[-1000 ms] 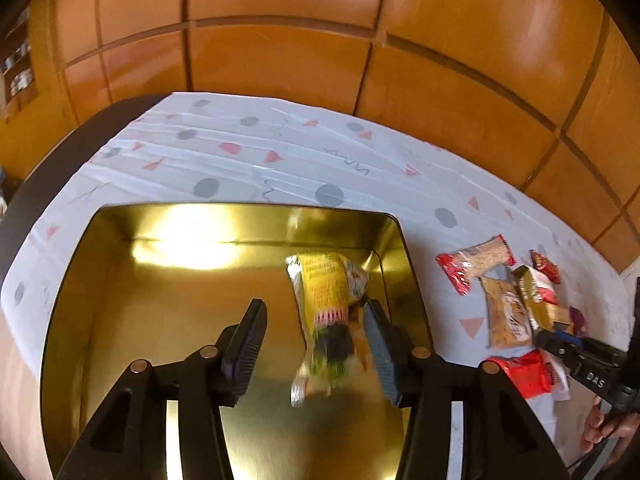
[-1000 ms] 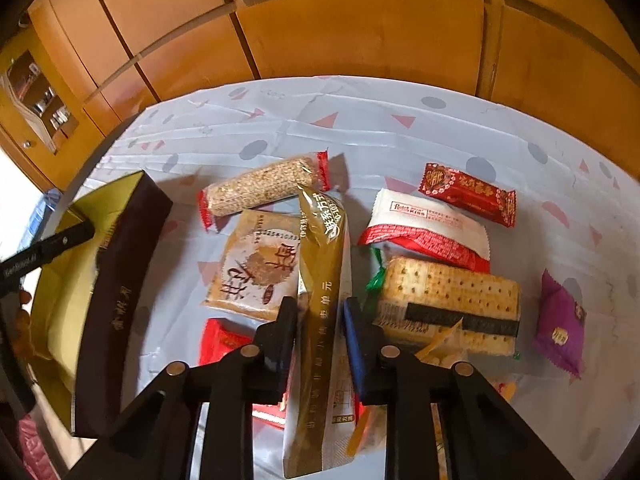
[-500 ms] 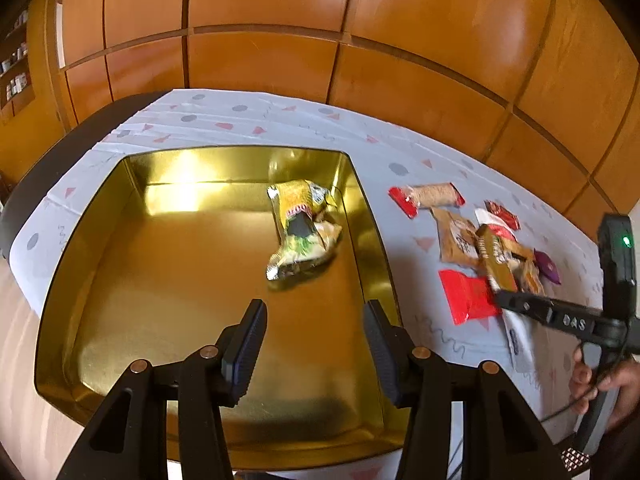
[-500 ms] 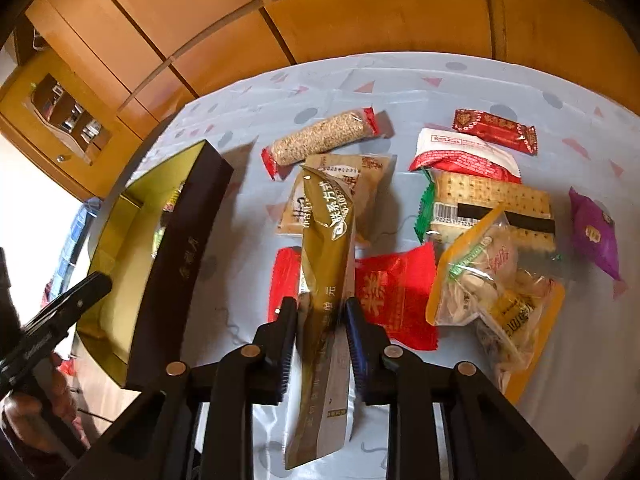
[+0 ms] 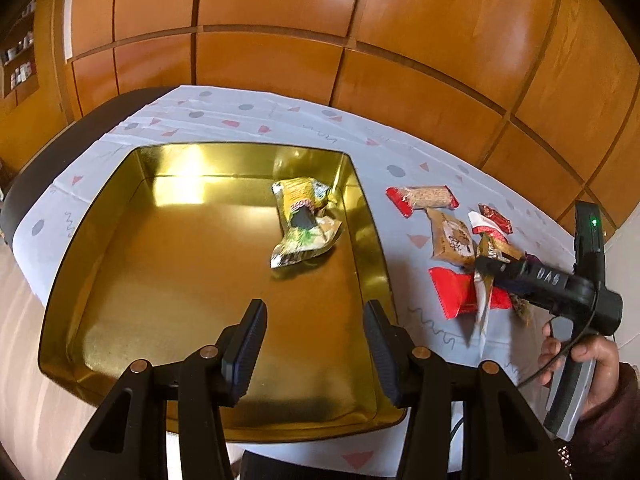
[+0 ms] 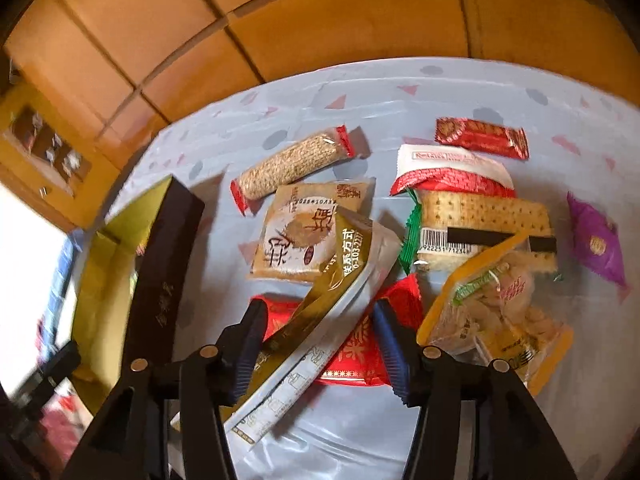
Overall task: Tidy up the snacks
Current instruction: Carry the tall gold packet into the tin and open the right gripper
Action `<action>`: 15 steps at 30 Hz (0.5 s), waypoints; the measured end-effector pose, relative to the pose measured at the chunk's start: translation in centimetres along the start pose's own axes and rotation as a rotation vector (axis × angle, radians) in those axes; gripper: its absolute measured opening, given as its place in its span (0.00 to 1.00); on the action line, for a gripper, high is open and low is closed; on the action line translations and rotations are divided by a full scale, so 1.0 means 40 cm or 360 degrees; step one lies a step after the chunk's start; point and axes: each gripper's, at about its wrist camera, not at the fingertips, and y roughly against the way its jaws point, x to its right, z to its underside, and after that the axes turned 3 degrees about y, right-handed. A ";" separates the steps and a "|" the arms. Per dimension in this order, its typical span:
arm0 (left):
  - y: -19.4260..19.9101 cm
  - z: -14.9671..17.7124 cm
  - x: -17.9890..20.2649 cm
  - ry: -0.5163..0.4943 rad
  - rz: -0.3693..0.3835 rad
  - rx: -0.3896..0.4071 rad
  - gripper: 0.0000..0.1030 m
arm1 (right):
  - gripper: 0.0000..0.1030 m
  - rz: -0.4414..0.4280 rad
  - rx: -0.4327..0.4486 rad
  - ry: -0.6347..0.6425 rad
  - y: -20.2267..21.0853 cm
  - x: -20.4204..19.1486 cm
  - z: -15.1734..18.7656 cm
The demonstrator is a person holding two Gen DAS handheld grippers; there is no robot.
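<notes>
A gold tin box (image 5: pixel 120 280) sits on the patterned tablecloth, and its dark outer wall shows in the right wrist view (image 6: pixel 160 280). A yellow snack packet (image 5: pixel 304 220) lies inside it near the right wall. My left gripper (image 5: pixel 316 348) is open and empty above the box's near part. My right gripper (image 6: pixel 320 344) is open; a long gold-and-white packet (image 6: pixel 320 320) lies tilted between its fingers, no longer pinched. In the left wrist view that packet (image 5: pixel 482 300) hangs below my right gripper (image 5: pixel 480 264), right of the box.
Loose snacks lie right of the box: a sesame bar (image 6: pixel 292 164), a brown cake packet (image 6: pixel 304 236), a red packet (image 6: pixel 360 352), crackers (image 6: pixel 484 232), a red-and-white packet (image 6: pixel 452 168), a dark red bar (image 6: pixel 480 136), a purple sweet (image 6: pixel 596 244), a yellow nut bag (image 6: pixel 496 316). Wooden panels stand behind.
My right gripper has opened and the gold-and-white packet has slipped and tilted between the fingers. My left gripper has drawn further back from the yellow packet in the box.
</notes>
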 end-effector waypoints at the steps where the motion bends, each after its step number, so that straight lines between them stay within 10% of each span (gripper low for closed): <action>1: -0.001 0.002 -0.003 0.0007 -0.0004 -0.0007 0.49 | 0.63 -0.0027 0.0009 -0.0055 0.000 0.012 0.000; 11: 0.004 0.002 0.001 0.0007 0.0005 -0.0004 0.49 | 0.63 -0.0041 0.0076 -0.0272 -0.013 0.051 -0.017; 15: 0.022 -0.004 -0.007 0.0015 0.0000 0.0027 0.49 | 0.28 -0.0016 0.0064 -0.0215 -0.016 0.032 -0.012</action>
